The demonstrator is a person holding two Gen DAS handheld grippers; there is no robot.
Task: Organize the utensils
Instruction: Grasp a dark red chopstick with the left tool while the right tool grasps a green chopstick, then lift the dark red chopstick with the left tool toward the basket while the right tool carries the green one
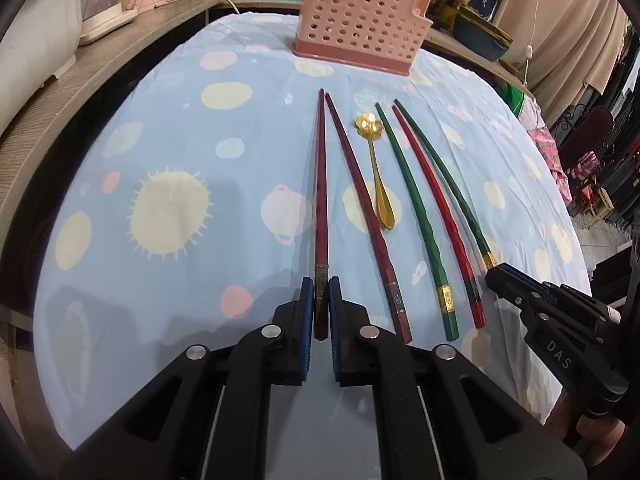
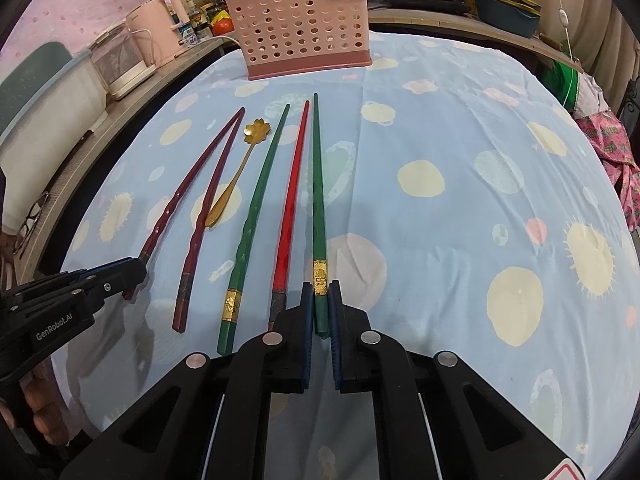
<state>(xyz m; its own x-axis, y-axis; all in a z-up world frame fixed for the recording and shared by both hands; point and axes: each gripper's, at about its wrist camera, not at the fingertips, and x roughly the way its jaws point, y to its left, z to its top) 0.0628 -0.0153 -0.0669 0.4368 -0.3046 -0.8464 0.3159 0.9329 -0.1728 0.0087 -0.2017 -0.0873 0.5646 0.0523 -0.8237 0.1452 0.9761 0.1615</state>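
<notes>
Several chopsticks and a gold spoon (image 1: 378, 168) lie side by side on the blue patterned cloth (image 1: 160, 140). My left gripper (image 1: 321, 286) is shut on the thick end of the leftmost dark red chopstick (image 1: 321, 200), which lies on the cloth. My right gripper (image 2: 320, 290) is shut on the thick end of the rightmost green chopstick (image 2: 318, 200). Between them lie a second dark red chopstick (image 1: 364, 208), a green one (image 1: 416, 216) and a bright red one (image 1: 436, 208). A pink perforated utensil holder (image 1: 360, 20) stands at the far edge, beyond both grippers.
A wooden counter (image 1: 100, 64) runs along the left with white appliances (image 1: 104, 0), a pink kettle (image 2: 160, 24), jars and tomatoes. Pots and a dark bowl (image 2: 508, 12) stand behind the holder at right. Pink fabric (image 2: 612, 148) hangs at the table's right edge.
</notes>
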